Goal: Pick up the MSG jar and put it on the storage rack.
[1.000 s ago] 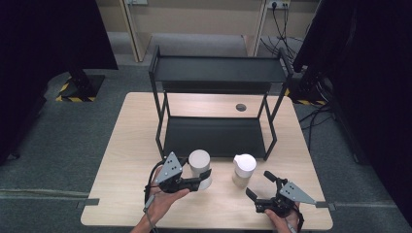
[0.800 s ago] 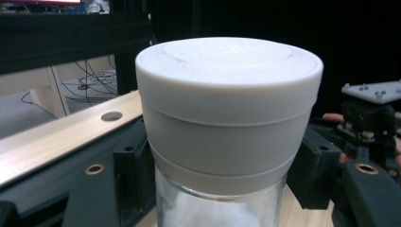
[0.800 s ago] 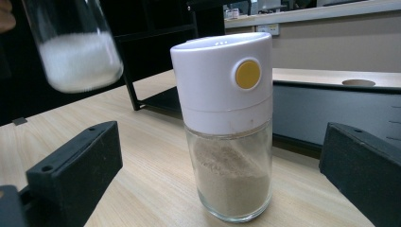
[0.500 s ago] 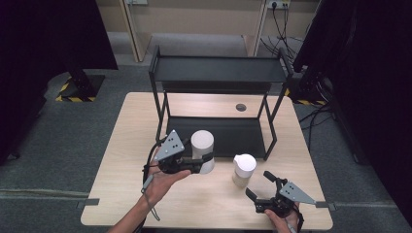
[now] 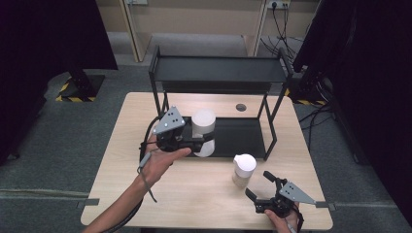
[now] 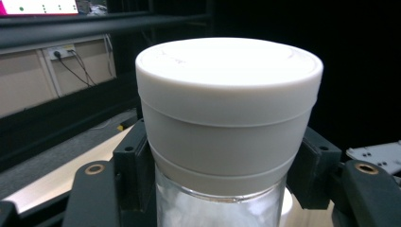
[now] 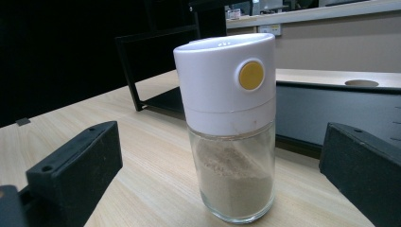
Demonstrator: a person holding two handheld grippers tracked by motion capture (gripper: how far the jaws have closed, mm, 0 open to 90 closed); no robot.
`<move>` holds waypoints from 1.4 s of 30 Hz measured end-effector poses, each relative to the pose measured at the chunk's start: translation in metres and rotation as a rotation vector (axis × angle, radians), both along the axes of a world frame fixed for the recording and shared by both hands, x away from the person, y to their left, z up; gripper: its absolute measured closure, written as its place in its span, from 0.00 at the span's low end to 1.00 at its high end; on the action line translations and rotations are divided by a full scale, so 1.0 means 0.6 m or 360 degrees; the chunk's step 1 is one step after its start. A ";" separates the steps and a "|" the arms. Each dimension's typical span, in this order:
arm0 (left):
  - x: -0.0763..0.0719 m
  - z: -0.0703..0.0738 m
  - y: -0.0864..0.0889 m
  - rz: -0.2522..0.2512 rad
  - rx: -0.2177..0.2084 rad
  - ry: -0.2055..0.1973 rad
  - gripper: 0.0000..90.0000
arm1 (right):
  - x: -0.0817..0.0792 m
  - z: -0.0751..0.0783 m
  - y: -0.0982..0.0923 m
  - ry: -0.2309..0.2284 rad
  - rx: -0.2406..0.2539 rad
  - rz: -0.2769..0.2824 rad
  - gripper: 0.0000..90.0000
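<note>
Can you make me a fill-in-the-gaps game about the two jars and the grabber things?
1. The left gripper holds a jar with a ____ lid.
2. The other jar has a round ____ button.
3. That jar stands on the ____.
4. The right gripper has its fingers ____.

Missing words: white; yellow; table; open

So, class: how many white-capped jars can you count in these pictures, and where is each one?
2. One jar is clamped in the left gripper, lifted in front of the black rack. The other jar stands on the table, ahead of the open right gripper.
</note>
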State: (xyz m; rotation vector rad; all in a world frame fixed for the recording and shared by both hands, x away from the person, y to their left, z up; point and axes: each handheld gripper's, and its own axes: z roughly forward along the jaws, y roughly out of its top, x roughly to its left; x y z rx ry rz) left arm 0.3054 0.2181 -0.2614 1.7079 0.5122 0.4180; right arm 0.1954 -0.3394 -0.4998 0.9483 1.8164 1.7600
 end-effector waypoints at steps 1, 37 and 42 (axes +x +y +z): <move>0.004 0.010 0.001 0.0003 -0.0001 0.0008 0.39 | 0.000 0.000 0.000 0.0002 0.0002 0.0001 0.00; 0.073 0.215 0.003 0.0319 0.0046 0.0009 0.39 | 0.002 -0.001 0.001 0.0004 0.0003 0.0013 0.00; 0.087 0.225 -0.008 0.0373 0.0047 0.0009 0.39 | 0.002 -0.001 0.001 0.0004 0.0000 0.0017 0.00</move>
